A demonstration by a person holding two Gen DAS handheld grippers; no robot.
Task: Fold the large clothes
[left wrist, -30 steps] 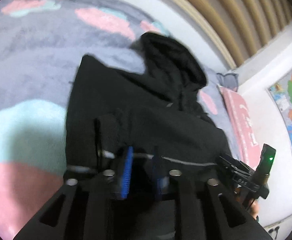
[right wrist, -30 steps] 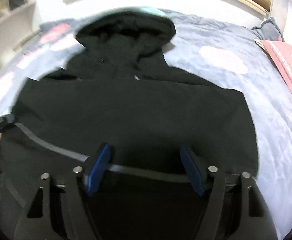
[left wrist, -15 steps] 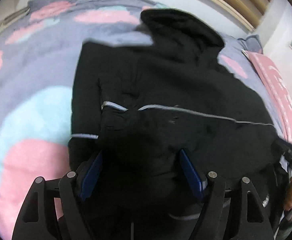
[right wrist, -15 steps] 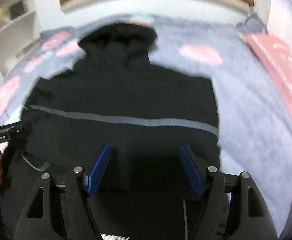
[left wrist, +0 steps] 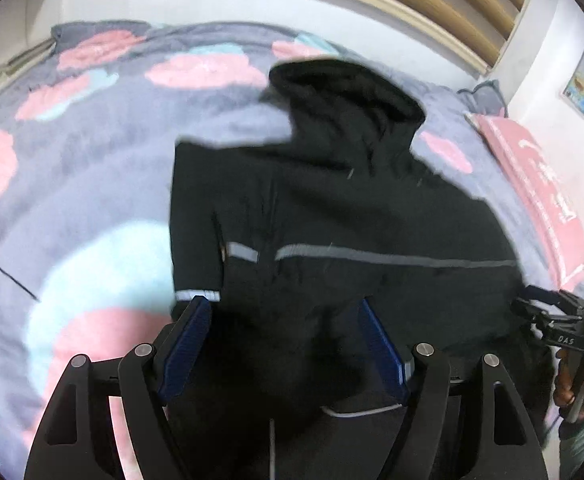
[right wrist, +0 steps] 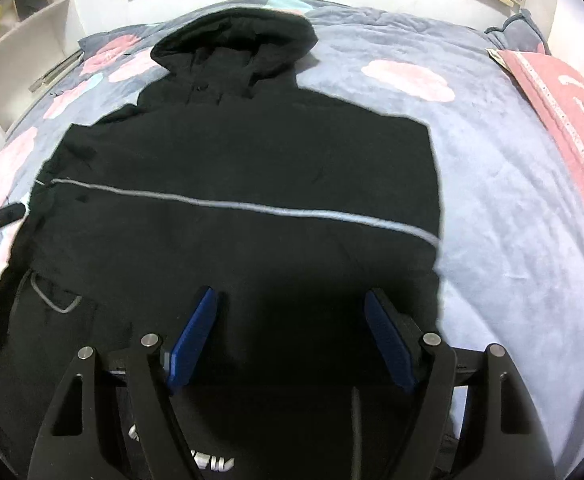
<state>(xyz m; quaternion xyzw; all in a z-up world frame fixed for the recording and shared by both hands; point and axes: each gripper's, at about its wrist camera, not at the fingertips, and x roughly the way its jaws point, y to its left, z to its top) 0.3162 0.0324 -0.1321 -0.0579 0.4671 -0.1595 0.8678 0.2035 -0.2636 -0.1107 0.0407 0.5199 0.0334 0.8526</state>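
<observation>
Two grippers, both with fingers spread wide and nothing between the blue pads. The left gripper sits at the bottom centre of its view, above the jacket's lower left part; the right gripper sits at the bottom centre of its own view, above the lower middle of the garment.

The jacket lies on the bed, filling the centre of both frames, hood toward the top. Its sides appear already turned inward, giving a roughly rectangular body; one sleeve with a reflective cuff lies along the left edge in the left view. A grey stripe crosses mid-body.

Judgement: the spread fingers and low position suit a grasp at the hem, to carry the bottom up toward the hood. The hem itself is hidden below the grippers. A pink item rests at the right edge, apart from the jacket.
</observation>
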